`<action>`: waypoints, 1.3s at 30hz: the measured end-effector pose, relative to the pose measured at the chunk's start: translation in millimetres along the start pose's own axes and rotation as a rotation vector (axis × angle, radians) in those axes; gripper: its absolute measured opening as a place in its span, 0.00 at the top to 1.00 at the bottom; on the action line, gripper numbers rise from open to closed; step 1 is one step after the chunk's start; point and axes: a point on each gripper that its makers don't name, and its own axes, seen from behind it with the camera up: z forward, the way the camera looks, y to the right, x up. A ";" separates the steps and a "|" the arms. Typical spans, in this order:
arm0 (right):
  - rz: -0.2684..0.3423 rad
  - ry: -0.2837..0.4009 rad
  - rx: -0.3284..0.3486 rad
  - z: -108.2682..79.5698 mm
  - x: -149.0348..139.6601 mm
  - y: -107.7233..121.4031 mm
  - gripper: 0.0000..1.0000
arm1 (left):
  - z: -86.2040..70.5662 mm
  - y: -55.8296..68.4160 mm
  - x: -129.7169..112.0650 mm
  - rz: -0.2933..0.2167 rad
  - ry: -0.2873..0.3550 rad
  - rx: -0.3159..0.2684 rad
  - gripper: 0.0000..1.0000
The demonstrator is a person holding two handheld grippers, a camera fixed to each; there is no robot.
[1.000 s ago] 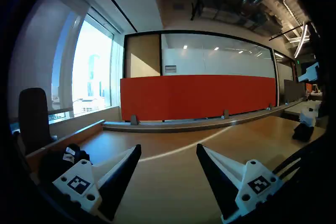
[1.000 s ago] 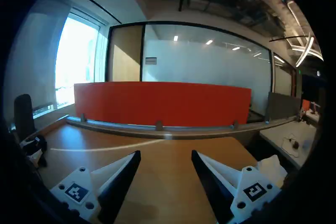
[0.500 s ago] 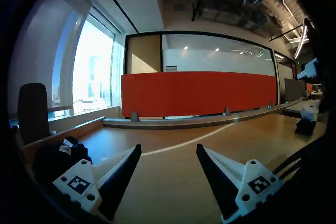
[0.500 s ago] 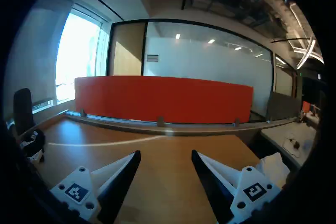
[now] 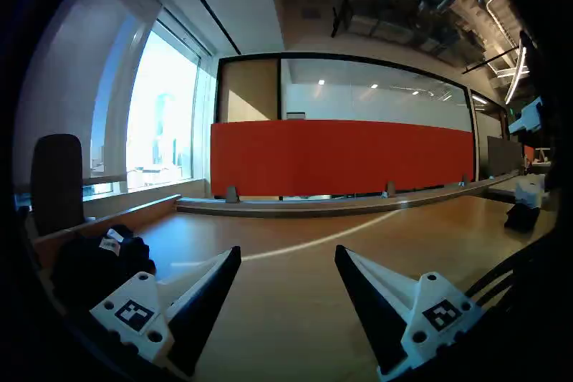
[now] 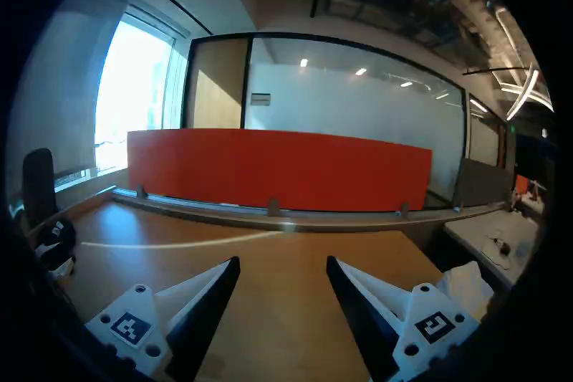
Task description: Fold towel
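Note:
My left gripper (image 5: 286, 249) hangs open just above a wooden desk (image 5: 301, 296), with nothing between its fingers. A dark cloth bundle with a white tag (image 5: 100, 264) lies on the desk close to its left finger. My right gripper (image 6: 282, 260) is open too, over the same desk (image 6: 279, 296), and holds nothing. A crumpled white cloth (image 6: 465, 283) lies at the desk's right edge beside its right finger. The dark bundle (image 6: 56, 237) also shows far left in the right gripper view. I cannot tell which cloth is the towel.
A red partition (image 5: 344, 156) with a metal rail runs along the back of the desk. A black chair back (image 5: 56, 181) stands at the left by the window. A dark and white heap (image 5: 523, 206) sits at the far right. Another desk (image 6: 501, 242) lies to the right.
Both views have drifted slightly, so the partition sits a little higher in the frame and the dark bundle shows more. Both grippers stayed open and empty.

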 end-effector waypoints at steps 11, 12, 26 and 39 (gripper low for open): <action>0.001 -0.002 -0.002 1.0 -1.6 0.8 0.07 | 2.1 -0.9 -0.9 -0.003 0.001 -0.006 0.02; 0.001 -0.002 -0.003 1.1 -1.9 1.1 0.07 | 2.2 -0.9 -1.1 -0.003 0.001 -0.006 0.03; 0.030 0.014 -0.013 3.6 -0.5 14.8 0.07 | 4.1 0.2 -7.5 -0.004 -0.001 -0.004 0.02; 0.005 0.083 -0.044 4.0 16.1 49.7 0.07 | 6.5 0.7 -14.7 -0.004 0.001 -0.004 0.02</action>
